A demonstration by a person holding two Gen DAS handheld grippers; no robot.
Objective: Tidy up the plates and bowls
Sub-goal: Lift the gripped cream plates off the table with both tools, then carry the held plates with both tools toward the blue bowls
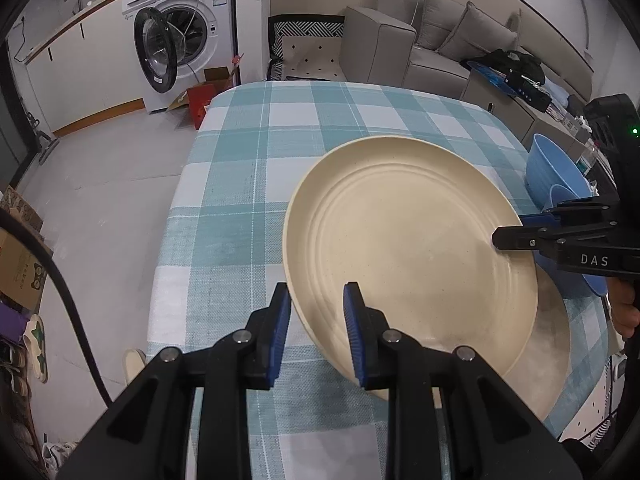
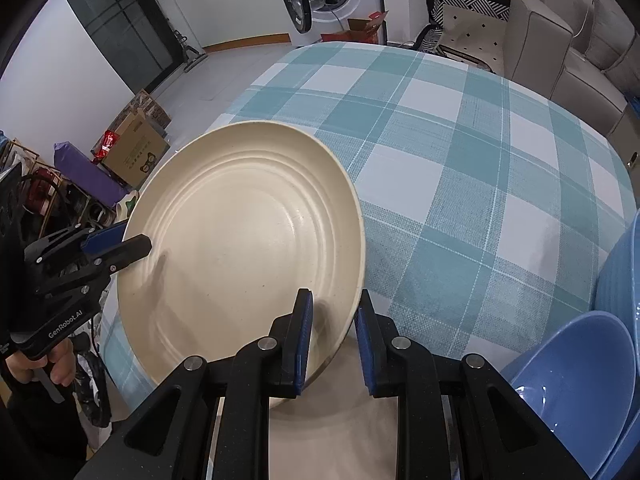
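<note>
over the checked cloth, lifted and tilted: one cream plate (image 1: 408,248), ridged rings inside, held by both my grippers at opposite rims.

- left gripper (image 1: 317,334): clenched on the plate's rim at about 7 o'clock in the left wrist view, blue pads either side of the edge.
- right gripper (image 2: 333,340): clenched on the rim at about 5 o'clock in the right wrist view; in the left view it comes in from 3 o'clock.
- second cream plate (image 1: 556,344): lies flat on the cloth directly under the lifted one, at 5 o'clock; only a crescent shows. whether more lie beneath i cannot tell.
- blue bowls (image 1: 560,172): two at least, nested or leaning together at 3 o'clock in the left view, just beside the plates.

progress, as i judge it: early to middle. bowls are grouped and plates share one spot, but the top plate is in the air with no destination visible, so it has yet to be set down and any sorting is unfinished.

- table (image 2: 460,128): teal and white check cloth, bare from centre to 12 o'clock.
- washing machine (image 1: 180,32): 11 o'clock, door hanging open, red box at its foot.
- grey sofa (image 1: 440,40): 1 o'clock, cushions, dark clutter on a low unit beside it.
- cardboard boxes (image 2: 136,152): on the floor, 9 o'clock in the right view.
</note>
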